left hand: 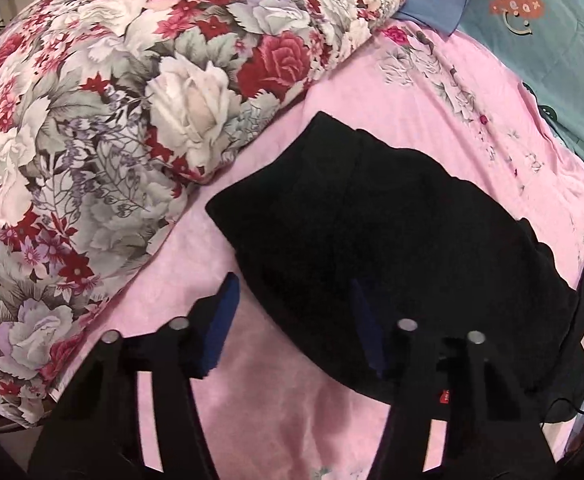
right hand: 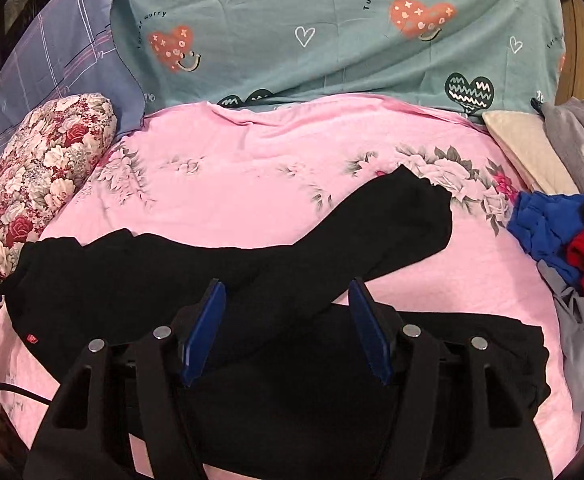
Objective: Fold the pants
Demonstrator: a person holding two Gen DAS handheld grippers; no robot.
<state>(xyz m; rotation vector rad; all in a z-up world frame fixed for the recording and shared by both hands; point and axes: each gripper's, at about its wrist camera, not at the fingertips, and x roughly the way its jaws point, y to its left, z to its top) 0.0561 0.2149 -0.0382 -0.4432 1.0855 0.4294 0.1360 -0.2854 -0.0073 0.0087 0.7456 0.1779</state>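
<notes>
Black pants (right hand: pixel 140 276) lie spread on the pink bedsheet (right hand: pixel 252 184). One leg (right hand: pixel 404 216) stretches up to the right, and another dark part (right hand: pixel 432 364) lies nearer me. A small red tag (right hand: pixel 31 337) marks the left end. My right gripper (right hand: pixel 288 320) stands open above the middle of the pants, with black cloth showing between its blue pads (right hand: pixel 206 326) and nothing pinched. In the left wrist view the pants (left hand: pixel 372 232) fill the centre. My left gripper (left hand: pixel 296 320) is open over their near-left edge, its right pad (left hand: pixel 366 328) against the black cloth.
A rolled floral quilt (left hand: pixel 92 140) lies along the left of the bed. A teal heart-print cover (right hand: pixel 332 32) and a blue pillow (right hand: pixel 52 60) sit at the far end. Blue, red and grey clothes (right hand: pixel 564 248) are piled at the right, behind a beige cushion (right hand: pixel 528 152).
</notes>
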